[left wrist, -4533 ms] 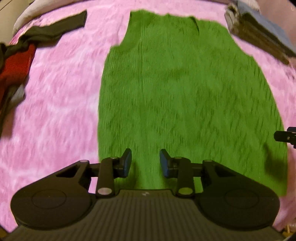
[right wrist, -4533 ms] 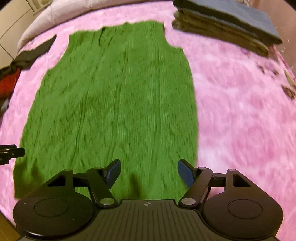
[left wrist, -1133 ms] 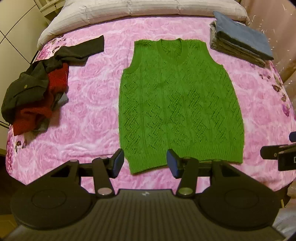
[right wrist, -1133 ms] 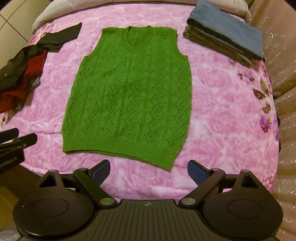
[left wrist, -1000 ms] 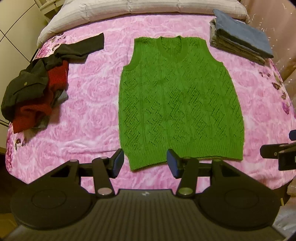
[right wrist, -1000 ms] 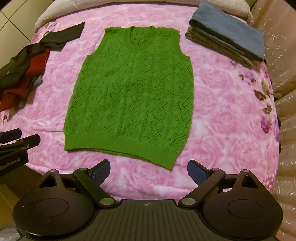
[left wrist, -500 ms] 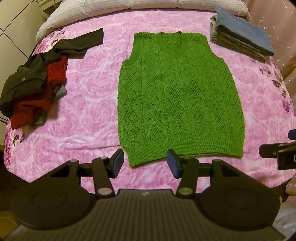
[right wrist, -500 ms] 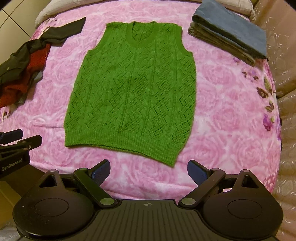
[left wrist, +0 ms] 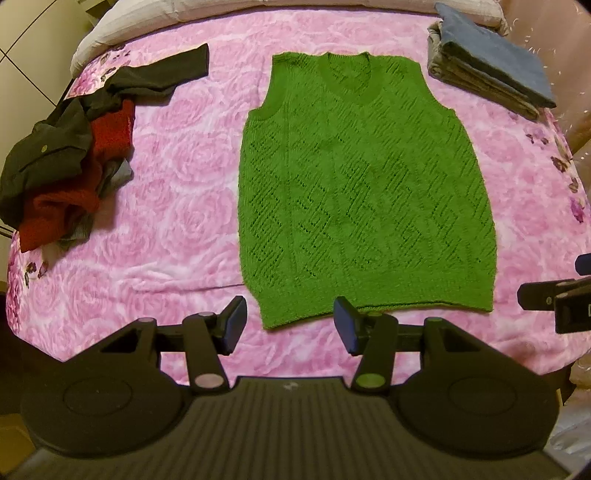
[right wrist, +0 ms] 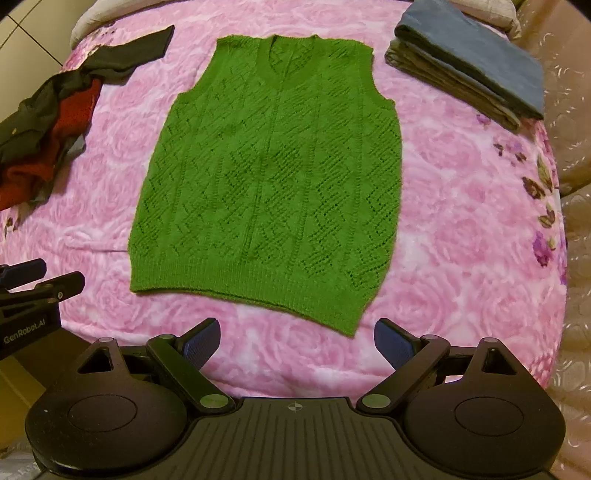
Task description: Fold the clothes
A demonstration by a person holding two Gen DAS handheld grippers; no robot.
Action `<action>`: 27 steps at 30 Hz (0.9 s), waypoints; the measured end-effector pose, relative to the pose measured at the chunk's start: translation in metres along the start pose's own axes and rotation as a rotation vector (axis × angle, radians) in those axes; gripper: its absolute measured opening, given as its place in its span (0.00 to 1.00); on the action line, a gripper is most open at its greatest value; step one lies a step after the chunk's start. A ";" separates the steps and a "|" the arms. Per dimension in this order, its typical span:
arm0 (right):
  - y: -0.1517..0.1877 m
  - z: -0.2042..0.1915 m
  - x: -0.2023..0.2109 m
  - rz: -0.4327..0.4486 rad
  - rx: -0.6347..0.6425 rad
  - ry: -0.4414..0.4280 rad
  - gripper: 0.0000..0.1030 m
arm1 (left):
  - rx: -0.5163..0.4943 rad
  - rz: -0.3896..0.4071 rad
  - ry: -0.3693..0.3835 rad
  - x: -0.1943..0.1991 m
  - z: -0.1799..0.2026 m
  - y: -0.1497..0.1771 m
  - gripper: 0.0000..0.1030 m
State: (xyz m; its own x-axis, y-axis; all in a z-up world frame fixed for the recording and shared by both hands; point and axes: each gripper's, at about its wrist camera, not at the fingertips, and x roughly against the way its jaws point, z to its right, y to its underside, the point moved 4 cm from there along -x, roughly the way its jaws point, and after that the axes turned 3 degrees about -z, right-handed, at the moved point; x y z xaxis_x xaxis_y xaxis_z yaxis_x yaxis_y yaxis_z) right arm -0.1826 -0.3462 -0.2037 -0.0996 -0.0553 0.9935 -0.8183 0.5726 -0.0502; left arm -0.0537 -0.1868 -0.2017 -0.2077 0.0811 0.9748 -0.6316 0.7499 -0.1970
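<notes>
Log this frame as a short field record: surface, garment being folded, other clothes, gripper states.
surface: pink rose-print blanket
garment: green knit vest, spread flat, unfolded, neckline away from grippers
unfolded pile: dark and red clothes, left side
folded stack: grey-blue clothes, far right
left gripper: open, empty, near hem
right gripper: open, empty, near hem

I see an openwork green knit vest beyond my matt black plastic jaws, on a plush pink blanket.

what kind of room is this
Most likely a bedroom: the green knit vest lies spread on a bed with a pink rose-patterned blanket, a pale pillow sits at its far end, and folded clothes are stacked nearby.
</notes>
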 end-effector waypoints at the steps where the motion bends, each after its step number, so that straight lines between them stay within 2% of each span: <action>1: -0.001 0.000 -0.002 -0.004 0.000 0.000 0.90 | 0.000 -0.004 0.000 -0.002 -0.001 0.000 0.46; 10: -0.009 0.006 -0.024 -0.055 -0.011 0.005 0.90 | -0.012 -0.056 0.007 -0.025 -0.003 -0.003 0.47; 19: -0.023 0.033 -0.068 -0.117 -0.061 0.056 0.90 | -0.035 -0.116 0.022 -0.078 -0.007 -0.026 0.47; 22: -0.035 0.047 -0.084 -0.102 -0.086 0.077 0.90 | -0.046 -0.115 0.031 -0.098 -0.009 -0.043 0.47; 27: -0.064 0.071 -0.111 -0.010 -0.135 0.060 0.90 | -0.062 -0.101 0.051 -0.138 -0.011 -0.081 0.47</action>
State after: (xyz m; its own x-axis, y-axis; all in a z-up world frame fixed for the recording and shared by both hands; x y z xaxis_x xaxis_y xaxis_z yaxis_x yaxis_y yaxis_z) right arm -0.1597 -0.4344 -0.3185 -0.0546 -0.0148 0.9984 -0.7348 0.6776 -0.0301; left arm 0.0342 -0.2517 -0.3195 -0.1058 0.0352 0.9938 -0.5997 0.7949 -0.0920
